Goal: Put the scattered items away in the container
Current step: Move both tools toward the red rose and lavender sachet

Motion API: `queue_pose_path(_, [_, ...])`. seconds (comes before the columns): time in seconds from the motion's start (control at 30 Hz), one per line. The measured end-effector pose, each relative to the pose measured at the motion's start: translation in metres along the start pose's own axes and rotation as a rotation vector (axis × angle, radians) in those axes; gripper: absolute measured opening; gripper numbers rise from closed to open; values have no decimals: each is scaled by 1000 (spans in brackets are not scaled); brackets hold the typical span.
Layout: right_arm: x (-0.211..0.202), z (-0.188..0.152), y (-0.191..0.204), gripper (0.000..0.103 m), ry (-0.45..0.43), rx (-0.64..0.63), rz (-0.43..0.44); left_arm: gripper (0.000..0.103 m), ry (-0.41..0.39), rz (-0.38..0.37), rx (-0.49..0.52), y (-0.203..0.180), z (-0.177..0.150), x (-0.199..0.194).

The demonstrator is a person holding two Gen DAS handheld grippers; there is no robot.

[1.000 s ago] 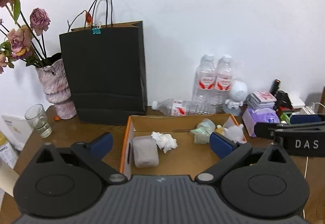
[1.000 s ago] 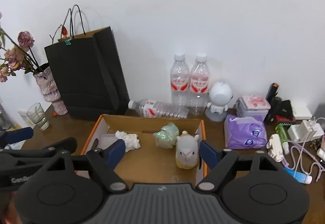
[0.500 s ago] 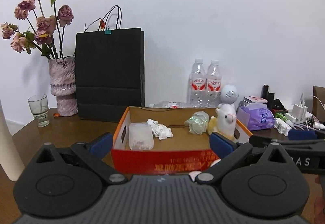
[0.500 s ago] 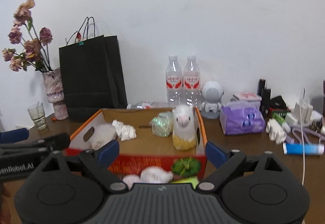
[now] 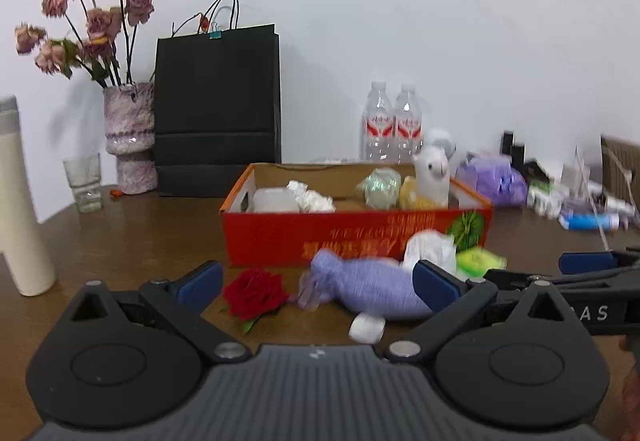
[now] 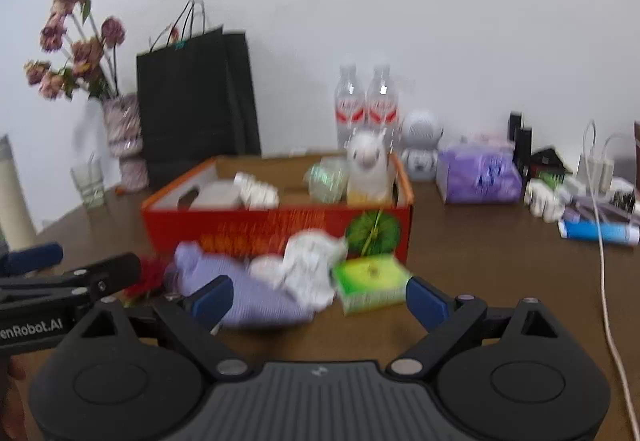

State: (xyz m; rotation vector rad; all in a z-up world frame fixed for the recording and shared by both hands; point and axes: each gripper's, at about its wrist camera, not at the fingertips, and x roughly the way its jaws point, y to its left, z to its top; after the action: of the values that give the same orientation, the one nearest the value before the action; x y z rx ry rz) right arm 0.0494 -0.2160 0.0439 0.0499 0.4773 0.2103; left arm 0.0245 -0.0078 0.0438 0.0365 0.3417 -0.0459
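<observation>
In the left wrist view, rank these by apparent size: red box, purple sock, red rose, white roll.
1. red box
2. purple sock
3. red rose
4. white roll

The box also sits farthest away, so its lead is safe.

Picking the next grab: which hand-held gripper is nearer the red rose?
Left. The left hand-held gripper frames the red rose just inside its left finger; the right hand-held gripper is off to the rose's right, centred on the crumpled tissue.
</observation>
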Motion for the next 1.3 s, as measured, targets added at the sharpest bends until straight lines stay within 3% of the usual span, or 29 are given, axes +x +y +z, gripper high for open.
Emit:
queue_pose_path(0.2, [-27, -35, 4, 93, 51, 21, 44, 103, 80, -9, -42, 8, -31, -28])
queue_pose_path(0.43, [-63, -73, 8, 93, 70, -27, 84, 103, 140, -43, -21, 9, -59, -64])
queue_pose_path(0.7, [-72, -77, -17, 94, 49, 140, 157, 103, 198, -59, 22, -2, -64, -61])
queue_pose_path(0.83, [-64, -76, -25, 94, 84, 197, 173, 103, 223, -63, 17, -1, -64, -51])
queue_pose_path(0.97, [-57, -71, -22, 92, 115, 172, 204, 103, 203, -73, -13, 18, -49, -40])
queue_pose_path(1.1, [-40, -50, -8, 81, 110, 93, 204, 103, 157, -39, -48, 54, -21, -8])
queue_pose_path(1.2, [-22, -27, 9, 79, 72, 10, 208, 101, 197, -48, -105, 78, -5, 31])
queue_pose_path(1.3, [5, -9, 28, 78, 35, -85, 219, 98, 213, -62, -41, 78, 6, 63])
